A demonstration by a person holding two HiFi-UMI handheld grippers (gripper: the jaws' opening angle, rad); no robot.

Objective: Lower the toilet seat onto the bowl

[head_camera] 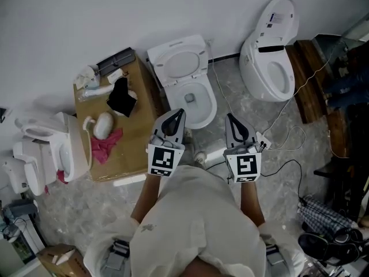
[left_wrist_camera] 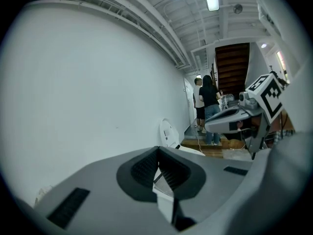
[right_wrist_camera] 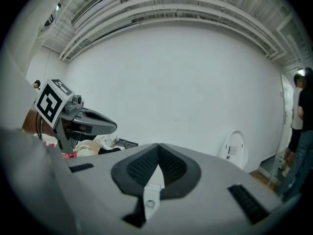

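Holding both grippers out ahead of us, we have the left gripper (head_camera: 179, 113) and the right gripper (head_camera: 230, 118) side by side and apart. Each one's marker cube is close to our body. In the left gripper view its fingers (left_wrist_camera: 143, 168) are pressed together at the tips with nothing pinched between them. The right gripper view shows the same for the other pair of fingers (right_wrist_camera: 141, 168): tips closed and empty.

The toilet seat (head_camera: 180, 62) is beyond the left fingertips, raised and leaning back toward the white wall (head_camera: 115, 16). The bowl (head_camera: 210, 100) lies open beneath it. From the head view, the left fingertips overlap the near rim of the bowl, and the right fingertips sit just to the right of it over the grey floor (head_camera: 242, 97). We cannot tell from any view whether either gripper touches the toilet.

Further right of the right fingers is a second toilet (head_camera: 271, 68) with its lid up. Thin cables (head_camera: 288, 133) trail across the floor near it. To the left of the left fingers is a wooden desk (head_camera: 135, 149) carrying a pink cloth (head_camera: 105, 144), a black cloth (head_camera: 122, 98) and some white items. Beyond the desk's far left side sit more white toilet parts (head_camera: 49, 149). Two people (left_wrist_camera: 206, 102) stand well beyond the fingers in the left gripper view, near a doorway.
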